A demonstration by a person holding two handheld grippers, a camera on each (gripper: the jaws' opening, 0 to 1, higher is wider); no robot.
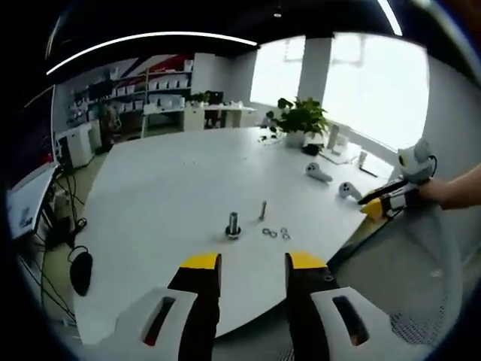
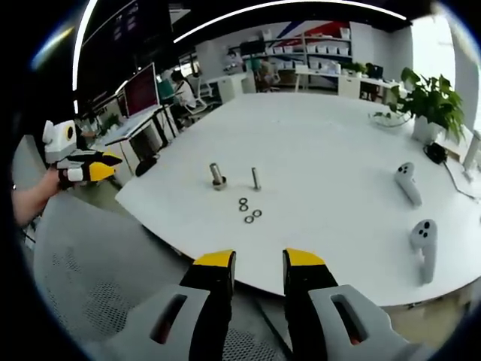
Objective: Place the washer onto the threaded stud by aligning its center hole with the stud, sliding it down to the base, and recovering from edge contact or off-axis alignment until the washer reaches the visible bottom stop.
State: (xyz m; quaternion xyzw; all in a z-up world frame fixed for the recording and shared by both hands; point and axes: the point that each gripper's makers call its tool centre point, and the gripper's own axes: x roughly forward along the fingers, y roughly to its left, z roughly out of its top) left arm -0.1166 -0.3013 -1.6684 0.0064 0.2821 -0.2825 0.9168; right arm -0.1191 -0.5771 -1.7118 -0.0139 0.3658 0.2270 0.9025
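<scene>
Picking one washer cleanly comes first, in my judgement: both tongs hang off the edge of the white worktop [image 2: 316,143], nothing gripped. In the right gripper view, going left to right, the left tongs [image 2: 94,167] sit in a hand beyond the worktop's edge, their gap hard to read there; then a thick bolt [image 2: 217,177], a thin stud [image 2: 256,179], three washers [image 2: 249,210] lying flat just in front, two controllers [image 2: 406,183], and a plant pot [image 2: 425,129] holding a leafy plant. The right tongs [image 2: 259,265] stand narrowly parted, empty; the left tongs likewise in their own view. Approach low and nip one rim only.
</scene>
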